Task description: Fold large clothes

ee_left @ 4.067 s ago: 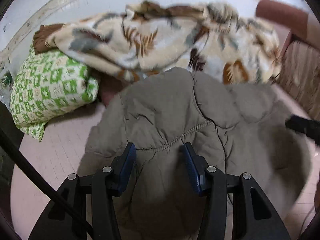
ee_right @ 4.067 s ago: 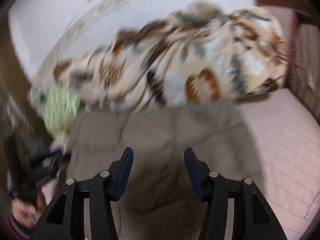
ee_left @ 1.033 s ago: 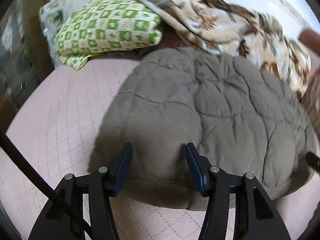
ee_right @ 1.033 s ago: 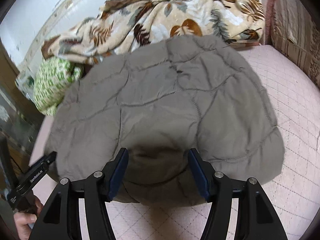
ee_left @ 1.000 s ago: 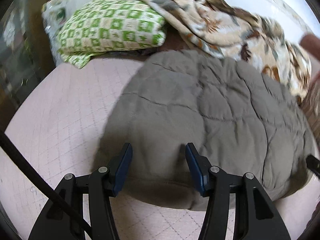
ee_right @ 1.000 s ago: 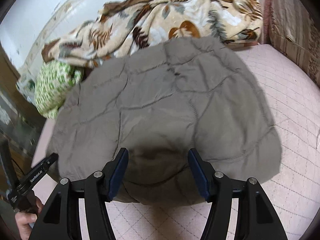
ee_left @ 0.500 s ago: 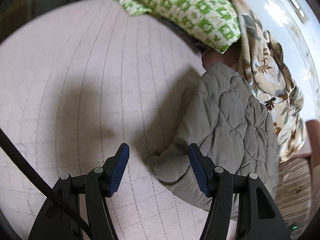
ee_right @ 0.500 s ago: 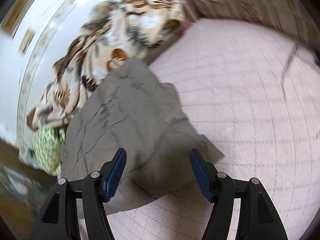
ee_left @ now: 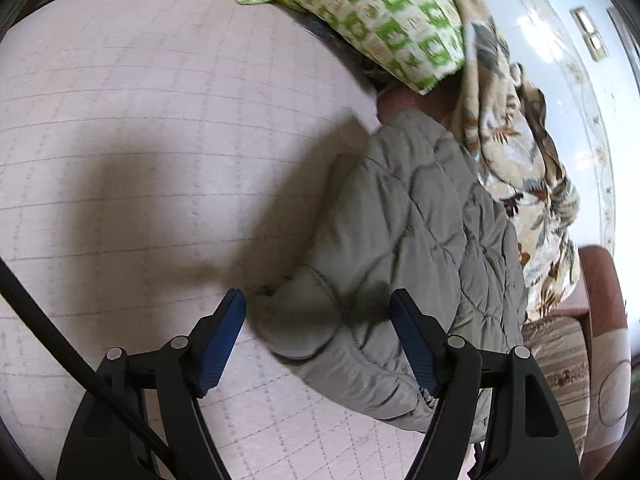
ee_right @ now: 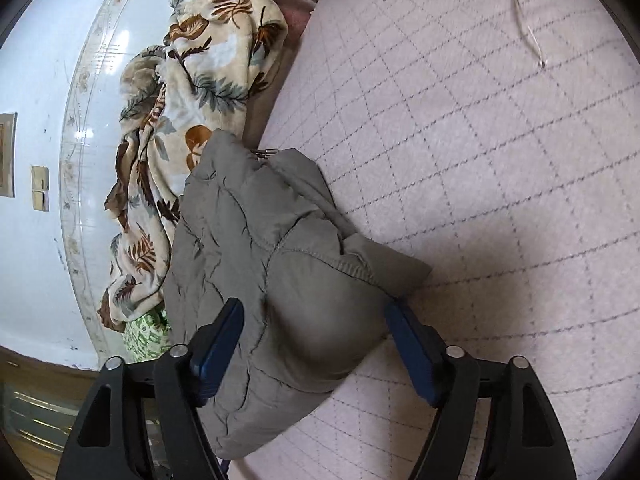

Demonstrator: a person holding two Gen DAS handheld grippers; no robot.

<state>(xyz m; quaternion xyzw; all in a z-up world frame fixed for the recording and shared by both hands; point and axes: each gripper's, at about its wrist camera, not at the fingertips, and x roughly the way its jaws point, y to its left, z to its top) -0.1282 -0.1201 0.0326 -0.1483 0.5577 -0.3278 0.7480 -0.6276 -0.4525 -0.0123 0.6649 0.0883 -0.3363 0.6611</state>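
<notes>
While both opening claws straddle the jacket (ee_left: 420, 224) untouching, only the right view shows its zipper pull (ee_right: 267, 153).

The far side of the quilted grey jacket (ee_left: 420, 248) lies out of sight beneath its own bulk in the left wrist view, and its near lower edge disappears behind the gripper's frame. In the right wrist view the jacket (ee_right: 272, 272) hides most of the green patterned pillow (ee_right: 146, 336), leaving only a small patch. The leaf-print blanket (ee_left: 524, 168) covers whatever lies under it, and the pillow (ee_left: 384, 12) is cut by the top edge and motion-blurred. A thin cable (ee_right: 528, 28) on the pink quilted bedspread (ee_right: 500, 140) runs off the top edge. Small plates on the wall (ee_right: 40, 194) are too distorted to identify.
</notes>
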